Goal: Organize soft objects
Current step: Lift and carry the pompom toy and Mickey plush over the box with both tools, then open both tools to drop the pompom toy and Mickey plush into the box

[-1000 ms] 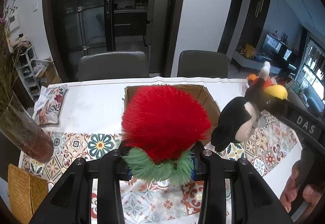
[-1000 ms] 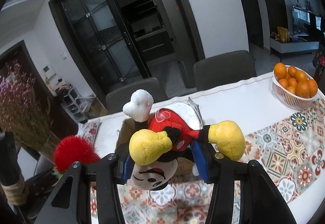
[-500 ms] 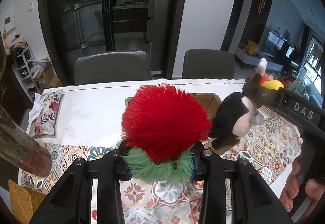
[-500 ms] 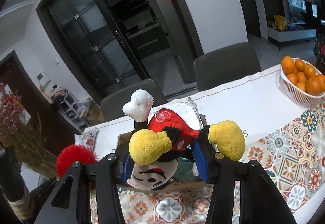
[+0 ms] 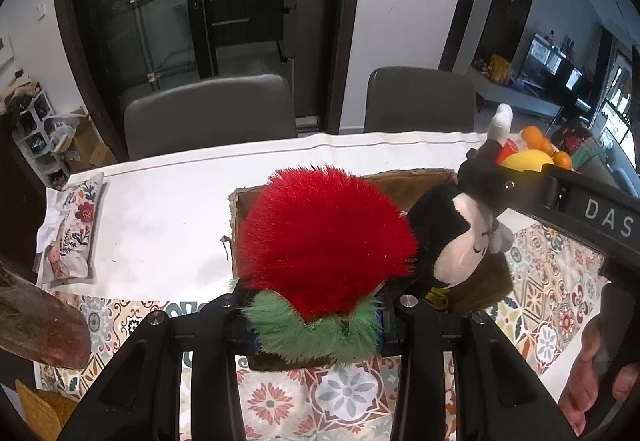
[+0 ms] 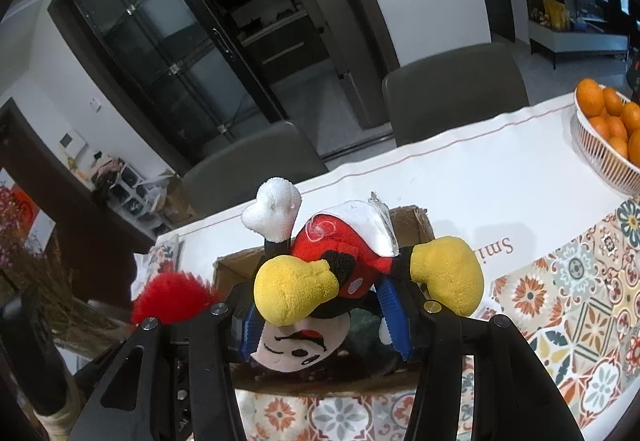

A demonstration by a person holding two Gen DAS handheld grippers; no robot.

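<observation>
My left gripper (image 5: 316, 333) is shut on a fluffy red plush with a green fringe (image 5: 324, 237), held just over the near edge of a brown cardboard box (image 5: 400, 181). My right gripper (image 6: 324, 321) is shut on a mouse plush (image 6: 340, 261) with red shorts, yellow shoes and a white glove, hanging head down over the same box (image 6: 412, 221). In the left wrist view the mouse plush (image 5: 456, 237) and the right gripper's arm sit at the right. The red plush (image 6: 172, 297) shows at the left of the right wrist view.
The table carries a white cloth (image 5: 168, 209) and a patterned tile mat (image 5: 560, 281). A floral pouch (image 5: 72, 233) lies at the left, a vase of dried flowers (image 5: 36, 325) at the near left. A white basket of oranges (image 6: 608, 145) stands right. Two grey chairs (image 5: 208, 113) stand behind.
Both grippers moved forward and down toward the box with their plush toys still held. The box now lies right under both toys.
</observation>
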